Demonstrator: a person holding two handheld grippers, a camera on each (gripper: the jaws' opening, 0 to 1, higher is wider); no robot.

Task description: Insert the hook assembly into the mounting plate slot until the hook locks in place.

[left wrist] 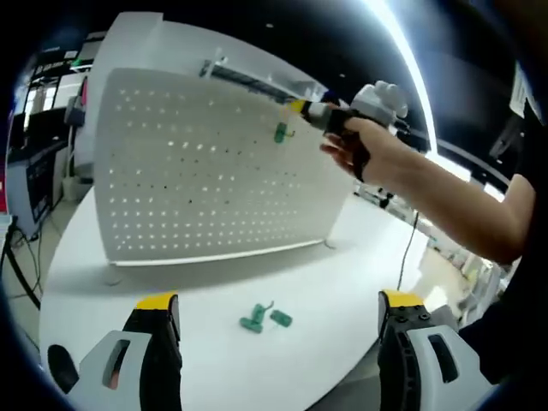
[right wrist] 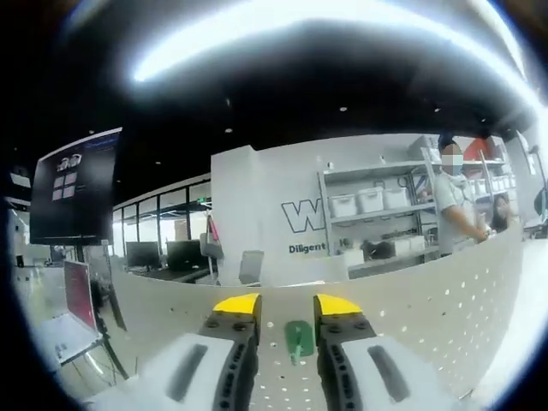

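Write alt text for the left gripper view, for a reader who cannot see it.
A hand holds the right gripper at the top of an upright white pegboard, close to a green hook on the board. On the white table in front lie more green hooks, between the left gripper's open yellow-tipped jaws.

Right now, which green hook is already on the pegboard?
The single green hook high on the white pegboard, beside the right claw. The other green hooks lie loose on the table.

A dark ceiling with a long bright light strip (right wrist: 325,21) hangs over white walls, metal shelving (right wrist: 377,214) and a dark wall screen (right wrist: 73,188).
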